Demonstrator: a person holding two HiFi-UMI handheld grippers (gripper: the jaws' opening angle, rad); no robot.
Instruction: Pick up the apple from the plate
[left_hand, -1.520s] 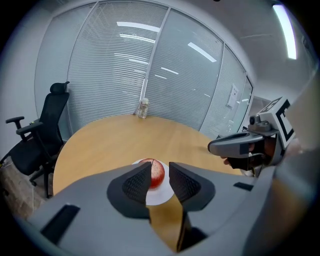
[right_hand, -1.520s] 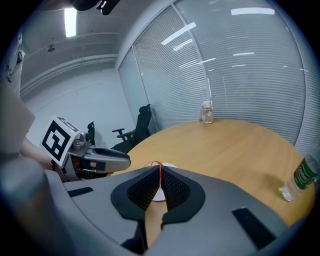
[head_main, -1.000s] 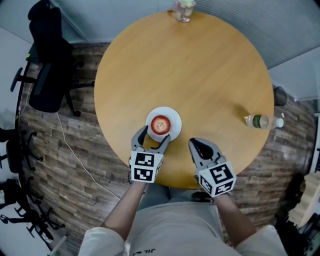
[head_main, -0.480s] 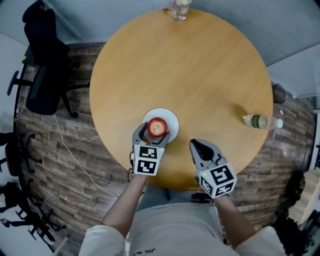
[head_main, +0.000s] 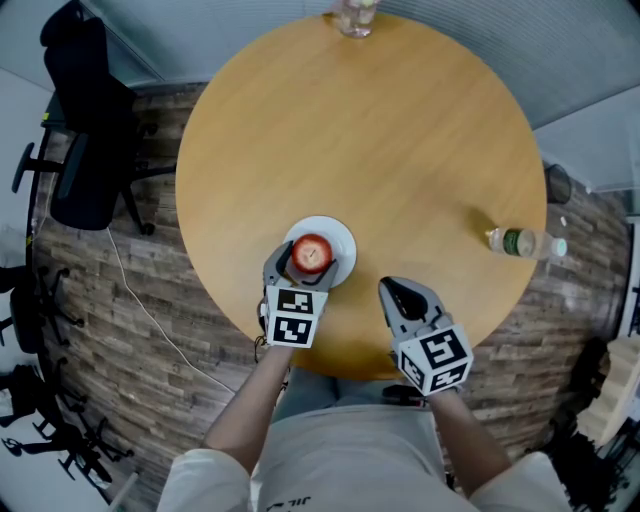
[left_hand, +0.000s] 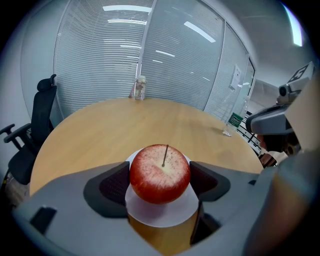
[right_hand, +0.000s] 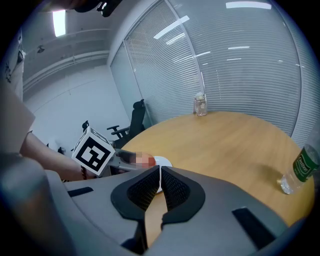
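Observation:
A red apple (head_main: 312, 254) (left_hand: 160, 173) with a thin stem sits upright on a small white plate (head_main: 343, 238) (left_hand: 165, 219) near the front edge of the round wooden table (head_main: 380, 130). My left gripper (head_main: 306, 262) (left_hand: 160, 186) is open, one dark pad on each side of the apple and close against it, and the apple still rests on the plate. To the right, my right gripper (head_main: 396, 290) (right_hand: 159, 175) hovers over the table edge, shut with nothing between its pads.
A plastic water bottle (head_main: 525, 243) (right_hand: 300, 170) lies at the table's right side. A glass jar (head_main: 355, 18) (left_hand: 141, 88) stands at the far edge. A black office chair (head_main: 85, 130) is on the floor to the left, beside a loose cable.
My left gripper has moved forward and down over the plate, so its jaws now flank the apple instead of stopping at the plate's near rim. The right gripper has stayed put.

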